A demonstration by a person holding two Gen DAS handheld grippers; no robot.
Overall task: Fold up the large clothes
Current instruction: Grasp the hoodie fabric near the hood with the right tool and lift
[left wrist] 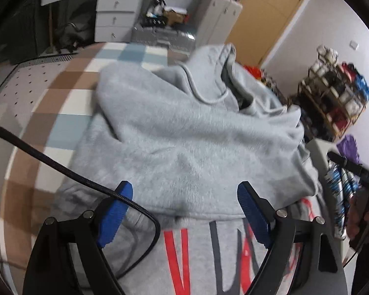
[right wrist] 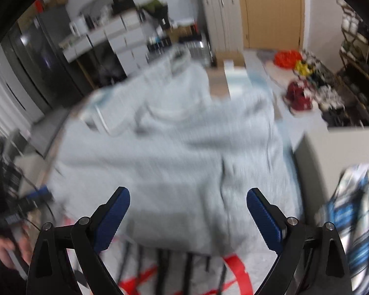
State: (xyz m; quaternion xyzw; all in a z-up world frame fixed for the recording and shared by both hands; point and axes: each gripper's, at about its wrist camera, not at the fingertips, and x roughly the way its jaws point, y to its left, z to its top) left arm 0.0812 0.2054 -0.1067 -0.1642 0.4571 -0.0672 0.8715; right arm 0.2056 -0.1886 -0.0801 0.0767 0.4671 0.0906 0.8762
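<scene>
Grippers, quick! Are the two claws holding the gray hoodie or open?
Left gripper: open, holding nothing, above the gray hoodie.
Right gripper: open, holding nothing, above the hoodie too.

My right wrist view is smeared: the grey hoodie point(right wrist: 174, 147) shows no clear seams, and the clutter on the far shelves point(right wrist: 356, 73) is unreadable. The red and dark lettering point(left wrist: 209, 258) runs off the bottom edge, partly behind my left gripper point(left wrist: 184, 211), so I can't read it. My black cable point(left wrist: 61, 162) leaves the frame at left.
</scene>
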